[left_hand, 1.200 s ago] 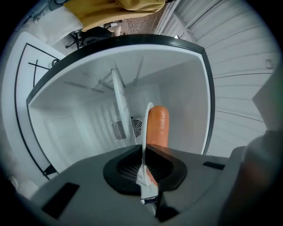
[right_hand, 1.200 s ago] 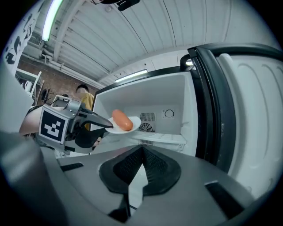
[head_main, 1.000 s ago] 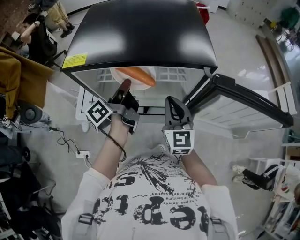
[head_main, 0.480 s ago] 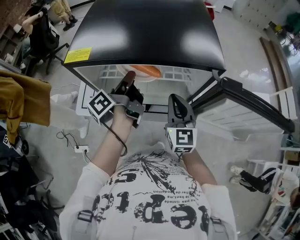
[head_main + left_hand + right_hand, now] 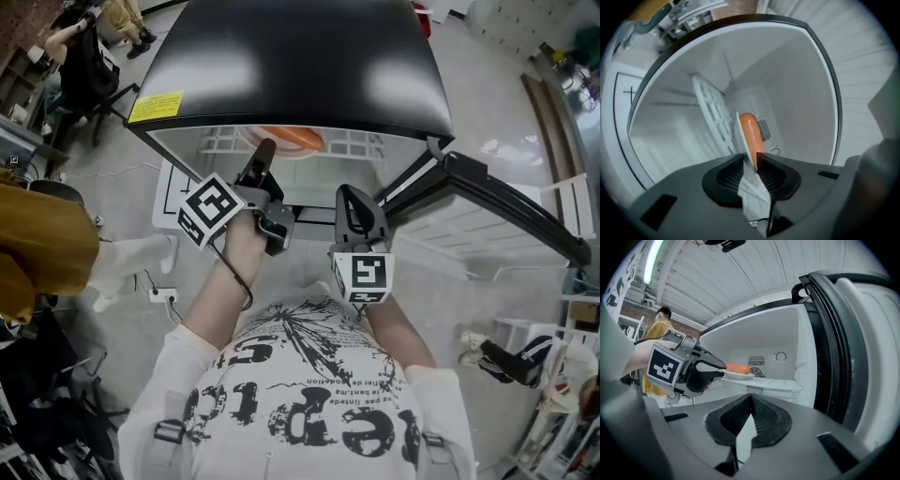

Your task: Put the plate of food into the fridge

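Observation:
A white plate (image 5: 274,142) carrying an orange sausage (image 5: 292,138) lies on the upper shelf (image 5: 774,383) inside the open fridge (image 5: 291,66). My left gripper (image 5: 265,152) reaches in at the plate's near rim. In the left gripper view its jaws (image 5: 750,164) are opening: the thin plate rim (image 5: 740,140) still runs between the pads, with a sliver of gap beside it and the sausage (image 5: 751,133) beyond. From the right gripper view the plate (image 5: 738,374) rests flat on the shelf. My right gripper (image 5: 349,199) hangs shut and empty in front of the fridge.
The fridge door (image 5: 511,202) stands swung open to the right. A thermostat dial (image 5: 779,356) and a vent sit on the back wall. A wire rack (image 5: 712,112) fills the shelf behind the plate. A person in a yellow top (image 5: 37,253) is at the left, and cables lie on the floor (image 5: 159,300).
My left gripper has pushed the plate deeper under the fridge's top edge. The right gripper has hardly moved. The person in yellow has shifted down the left side.

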`<state>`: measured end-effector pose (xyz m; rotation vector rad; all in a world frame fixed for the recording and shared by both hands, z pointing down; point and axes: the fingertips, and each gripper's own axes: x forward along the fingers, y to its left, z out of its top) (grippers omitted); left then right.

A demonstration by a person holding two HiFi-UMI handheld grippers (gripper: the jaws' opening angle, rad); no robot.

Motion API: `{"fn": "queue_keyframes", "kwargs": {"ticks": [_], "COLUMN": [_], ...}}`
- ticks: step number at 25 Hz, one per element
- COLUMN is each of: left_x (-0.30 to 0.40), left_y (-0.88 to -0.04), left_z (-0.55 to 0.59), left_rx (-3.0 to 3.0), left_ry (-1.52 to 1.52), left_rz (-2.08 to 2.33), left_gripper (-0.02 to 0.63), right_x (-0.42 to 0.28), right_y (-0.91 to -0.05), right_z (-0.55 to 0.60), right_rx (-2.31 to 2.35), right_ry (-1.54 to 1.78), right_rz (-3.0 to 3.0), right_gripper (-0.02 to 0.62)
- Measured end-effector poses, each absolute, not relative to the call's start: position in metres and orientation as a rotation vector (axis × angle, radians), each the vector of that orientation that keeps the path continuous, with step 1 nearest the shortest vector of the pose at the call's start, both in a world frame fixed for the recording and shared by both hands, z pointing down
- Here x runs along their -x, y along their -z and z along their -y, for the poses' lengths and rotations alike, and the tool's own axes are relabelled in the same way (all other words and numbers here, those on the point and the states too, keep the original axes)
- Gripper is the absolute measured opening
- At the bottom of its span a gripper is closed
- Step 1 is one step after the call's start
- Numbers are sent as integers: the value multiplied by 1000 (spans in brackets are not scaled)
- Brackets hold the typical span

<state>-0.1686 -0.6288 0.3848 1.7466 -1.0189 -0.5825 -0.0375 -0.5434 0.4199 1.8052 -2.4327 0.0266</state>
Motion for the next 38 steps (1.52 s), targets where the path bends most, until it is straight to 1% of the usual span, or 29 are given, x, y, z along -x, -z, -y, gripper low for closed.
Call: {"fn": "queue_keyframes", "kwargs": {"ticks": [2,5,7,9,10,11,19,25,28,30,34,35,37,38], "left_x": [167,170,176,183,184,185,183,187,189,190,195,195,193,193], "left_y": [-383,-380,-374,-365,-361,-358,-358,-360,-361,-362,-362,-361,-356,-354], "left_z": [628,627,631,639,644,646,642,645,649,648,650,653,658,659], "left_rx": [-1793,-1790,-1758,-1700,-1678,-1670,-1703,-1932,-2014,-2048,-2112,-2141,-2196,-2205], "left_ry": [537,547,591,661,689,703,718,527,443,409,360,332,283,280], "left_rz": [1077,1122,1177,1220,1223,1216,1205,1492,1596,1636,1745,1771,1795,1796], "left_gripper": [78,93,156,248,282,291,291,291,345,353,392,448,494,502], "right_x": [38,40,39,37,37,37,38,40,42,42,43,44,44,44], "right_y": [-420,-417,-417,-420,-420,-420,-418,-419,-416,-419,-418,-418,-419,-420], "right_z": [544,543,543,543,543,543,542,545,545,544,544,544,542,542], "right_rx": [-1799,-1789,-1785,-1785,-1788,-1790,-1774,-1732,-1728,-1716,-1715,-1714,-1701,-1695], "right_ry": [-18,0,8,-2,-9,-12,9,24,37,33,29,30,29,29], "right_rz": [2428,2433,2429,2425,2428,2432,2445,2446,2464,2462,2475,2479,2475,2473], "right_gripper": [0,0,0,0,0,0,0,0,0,0,0,0,0,0]}}
